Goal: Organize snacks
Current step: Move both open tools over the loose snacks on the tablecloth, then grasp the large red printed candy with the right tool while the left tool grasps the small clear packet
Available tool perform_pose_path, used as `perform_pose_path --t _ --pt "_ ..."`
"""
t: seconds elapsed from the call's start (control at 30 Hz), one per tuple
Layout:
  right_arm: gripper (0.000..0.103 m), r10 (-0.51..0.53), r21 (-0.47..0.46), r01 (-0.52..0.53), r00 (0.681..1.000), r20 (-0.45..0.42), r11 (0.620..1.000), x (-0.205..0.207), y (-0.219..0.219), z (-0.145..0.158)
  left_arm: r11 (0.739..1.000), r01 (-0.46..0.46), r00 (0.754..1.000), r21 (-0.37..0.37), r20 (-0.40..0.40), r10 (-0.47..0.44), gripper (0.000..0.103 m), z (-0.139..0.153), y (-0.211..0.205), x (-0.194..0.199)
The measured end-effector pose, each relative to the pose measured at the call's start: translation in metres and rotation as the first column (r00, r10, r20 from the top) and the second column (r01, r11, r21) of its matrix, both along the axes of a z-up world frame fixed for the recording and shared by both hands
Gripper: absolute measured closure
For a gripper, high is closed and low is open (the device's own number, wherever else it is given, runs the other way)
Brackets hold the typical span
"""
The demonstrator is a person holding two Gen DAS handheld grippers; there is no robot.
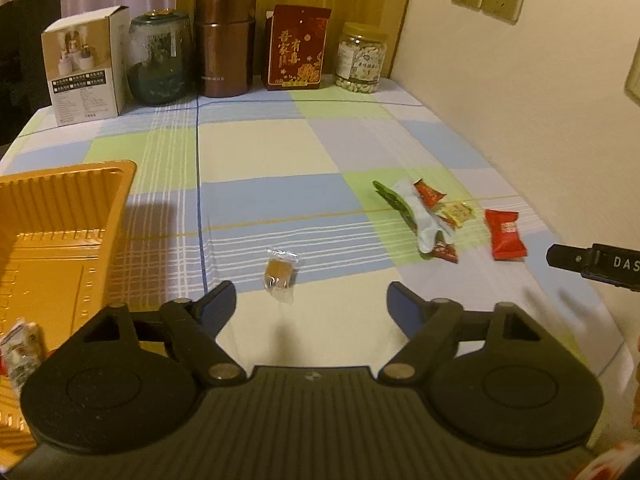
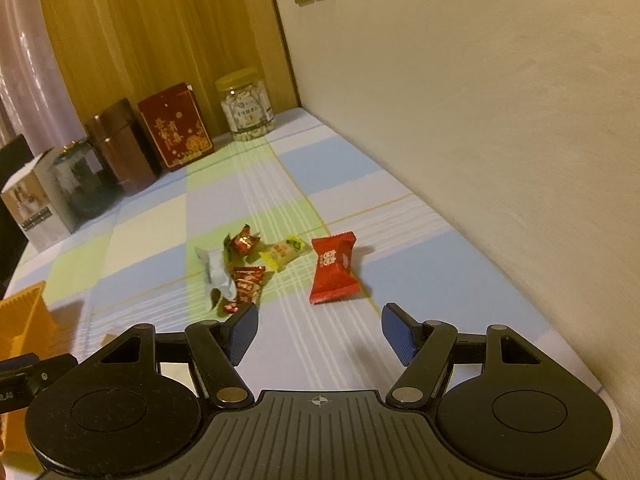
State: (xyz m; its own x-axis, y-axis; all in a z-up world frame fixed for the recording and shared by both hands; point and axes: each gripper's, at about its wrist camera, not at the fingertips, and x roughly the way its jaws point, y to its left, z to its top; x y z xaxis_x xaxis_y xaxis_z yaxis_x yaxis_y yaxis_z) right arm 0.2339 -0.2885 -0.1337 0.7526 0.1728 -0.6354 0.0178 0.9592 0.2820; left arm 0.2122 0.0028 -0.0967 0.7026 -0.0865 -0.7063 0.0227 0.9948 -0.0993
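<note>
A clear-wrapped amber candy (image 1: 279,275) lies on the checked tablecloth just ahead of my left gripper (image 1: 312,306), whose jaws stand open with nothing between them. An orange plastic tray (image 1: 60,224) sits at the left and holds a wrapped snack (image 1: 18,354) at its near edge. In the right wrist view a red snack packet (image 2: 333,267) lies just beyond my open, empty right gripper (image 2: 318,330). Left of it is a small heap: a yellow candy (image 2: 285,253), a red-gold sweet (image 2: 244,240), a dark red packet (image 2: 247,285) and a pale wrapper (image 2: 218,272).
Along the back stand a white box (image 1: 86,68), a glass jar (image 1: 160,58), a brown canister (image 1: 225,46), a red gift box (image 1: 298,48) and a jar of nuts (image 1: 362,58). A wall (image 2: 480,120) runs close along the table's right edge.
</note>
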Motion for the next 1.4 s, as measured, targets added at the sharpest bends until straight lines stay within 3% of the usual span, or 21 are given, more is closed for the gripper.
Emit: perform_pose_path --t 0.13,0.33,0.67,0.73,0.77,1.03,1.17,1.33,1.4 --pt "0.034 -0.011 -0.004 0.011 1.0 -0.001 1.0 0.012 -0.001 -0.01 1.0 0.007 1.0 0.026 0.008 -0.007 0.032 -0.015 -0.002 0.014" --pt "0.034 -0.015 -0.01 0.015 1.0 0.004 1.0 0.023 -0.001 -0.018 0.996 0.009 1.0 0.086 0.025 -0.012 0.046 -0.036 -0.005 0.033" --pt "0.034 -0.005 -0.014 0.005 1.0 -0.002 1.0 0.034 0.0 -0.027 0.991 0.014 1.0 0.133 -0.02 -0.011 0.067 -0.057 -0.006 0.056" --pt "0.034 -0.001 -0.02 0.001 1.0 -0.001 1.0 0.038 0.001 -0.029 0.993 0.013 0.999 0.121 -0.03 -0.009 0.074 -0.058 -0.006 0.058" --pt "0.034 0.001 -0.022 -0.001 1.0 0.0 1.0 0.04 0.002 -0.029 0.993 0.014 0.999 0.119 -0.034 -0.01 0.082 -0.058 -0.007 0.058" --pt "0.034 0.02 -0.09 -0.019 1.0 0.011 0.996 0.067 0.009 -0.033 0.999 0.001 1.0 0.05 -0.026 0.0 0.083 -0.049 -0.014 0.048" --pt "0.051 0.033 -0.095 -0.035 0.999 -0.025 0.995 0.085 0.01 -0.044 1.0 0.003 1.0 0.031 -0.025 -0.003 0.083 -0.046 -0.017 0.04" --pt "0.057 0.05 -0.12 -0.054 0.998 -0.043 0.991 0.098 0.014 -0.054 0.999 0.017 0.999 0.028 -0.031 -0.016 0.083 -0.044 -0.021 0.034" --pt "0.067 0.057 -0.133 -0.062 0.997 -0.044 0.989 0.099 0.016 -0.056 1.0 0.017 0.999 0.026 -0.032 -0.016 0.083 -0.044 -0.021 0.033"
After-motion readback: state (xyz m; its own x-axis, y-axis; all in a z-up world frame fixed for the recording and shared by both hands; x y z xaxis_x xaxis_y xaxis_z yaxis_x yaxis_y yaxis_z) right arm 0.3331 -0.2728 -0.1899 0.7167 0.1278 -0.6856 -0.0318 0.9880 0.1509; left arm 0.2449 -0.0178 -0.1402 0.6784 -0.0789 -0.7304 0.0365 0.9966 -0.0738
